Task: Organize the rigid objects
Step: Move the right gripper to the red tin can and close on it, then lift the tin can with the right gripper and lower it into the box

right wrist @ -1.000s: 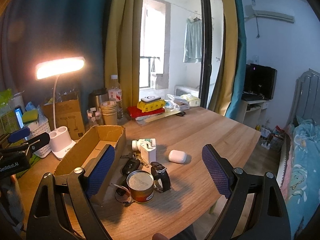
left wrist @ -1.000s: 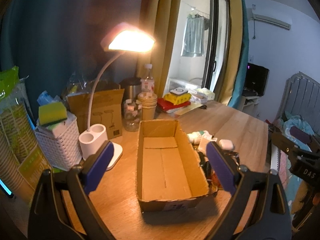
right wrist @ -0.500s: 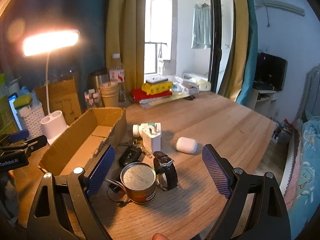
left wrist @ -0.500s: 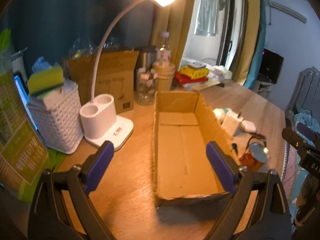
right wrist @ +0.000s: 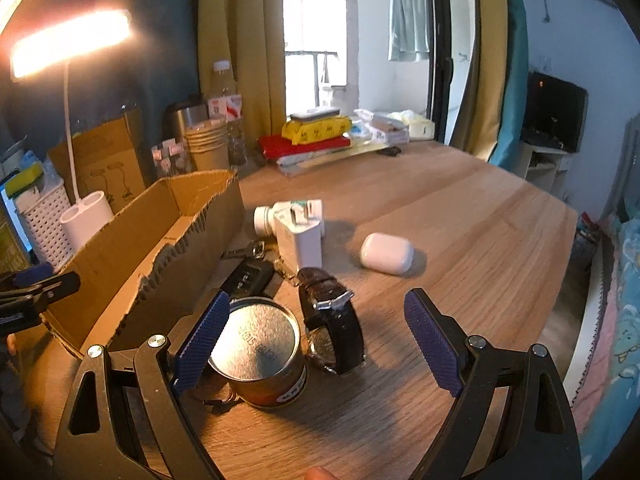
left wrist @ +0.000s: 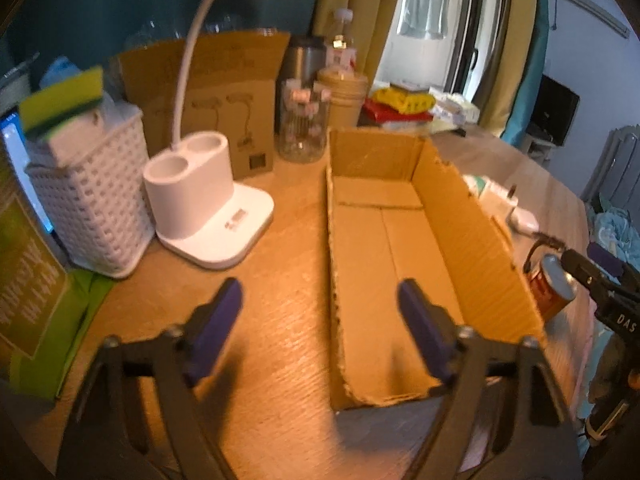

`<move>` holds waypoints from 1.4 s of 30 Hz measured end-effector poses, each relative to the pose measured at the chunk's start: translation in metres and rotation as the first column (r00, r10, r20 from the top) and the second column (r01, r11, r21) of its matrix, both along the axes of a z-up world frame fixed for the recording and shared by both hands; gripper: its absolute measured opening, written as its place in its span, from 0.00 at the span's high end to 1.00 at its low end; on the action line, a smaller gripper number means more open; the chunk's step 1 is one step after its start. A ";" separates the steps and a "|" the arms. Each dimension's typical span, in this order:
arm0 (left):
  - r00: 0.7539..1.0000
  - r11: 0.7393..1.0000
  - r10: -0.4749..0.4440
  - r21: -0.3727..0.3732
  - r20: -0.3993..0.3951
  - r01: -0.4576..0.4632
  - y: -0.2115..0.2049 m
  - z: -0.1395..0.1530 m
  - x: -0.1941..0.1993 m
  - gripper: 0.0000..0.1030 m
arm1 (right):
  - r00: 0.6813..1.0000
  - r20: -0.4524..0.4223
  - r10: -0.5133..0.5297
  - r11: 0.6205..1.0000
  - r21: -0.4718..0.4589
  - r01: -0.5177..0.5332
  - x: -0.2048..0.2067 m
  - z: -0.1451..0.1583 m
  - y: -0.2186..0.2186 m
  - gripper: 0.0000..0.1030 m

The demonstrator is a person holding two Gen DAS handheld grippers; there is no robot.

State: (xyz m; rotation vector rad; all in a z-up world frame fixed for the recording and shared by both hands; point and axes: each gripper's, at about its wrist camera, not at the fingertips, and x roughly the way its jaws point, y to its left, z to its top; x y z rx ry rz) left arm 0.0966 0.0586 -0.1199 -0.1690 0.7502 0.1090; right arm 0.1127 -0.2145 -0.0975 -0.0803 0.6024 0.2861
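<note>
An empty open cardboard box (left wrist: pixel 400 240) lies lengthwise on the wooden table. My left gripper (left wrist: pixel 320 292) hovers at its near end, jaws closing. The box's left wall runs between the pads, untouched. To the right of the box (right wrist: pixel 132 256) stand a tin can (right wrist: pixel 256 352), a black watch (right wrist: pixel 332 320), a car key (right wrist: pixel 248 278), a white charger (right wrist: pixel 300 240), a small white bottle (right wrist: pixel 266 220) and a white earbud case (right wrist: pixel 386 253). My right gripper (right wrist: pixel 316 300) is open low over the can and watch, the left pad beside the can.
A white lamp base (left wrist: pixel 208 208), a woven white basket (left wrist: pixel 88 200) with a sponge, a brown carton (left wrist: pixel 228 92), a glass jar (left wrist: pixel 302 124) and stacked cups (right wrist: pixel 206 144) crowd the back left. Books (right wrist: pixel 312 136) lie at the far edge. The table's edge (right wrist: pixel 560 280) drops off at the right.
Both grippers have sunk toward the table and tipped downward. The left jaws have narrowed and now straddle the box's left wall. The right gripper has come in over the can and watch.
</note>
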 end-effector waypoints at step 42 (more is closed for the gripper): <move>0.997 0.996 -0.062 -0.060 -0.048 0.059 -0.004 -0.009 0.004 0.94 | 0.991 -0.038 0.126 0.992 0.016 -0.125 -0.008 -0.024 0.027 0.43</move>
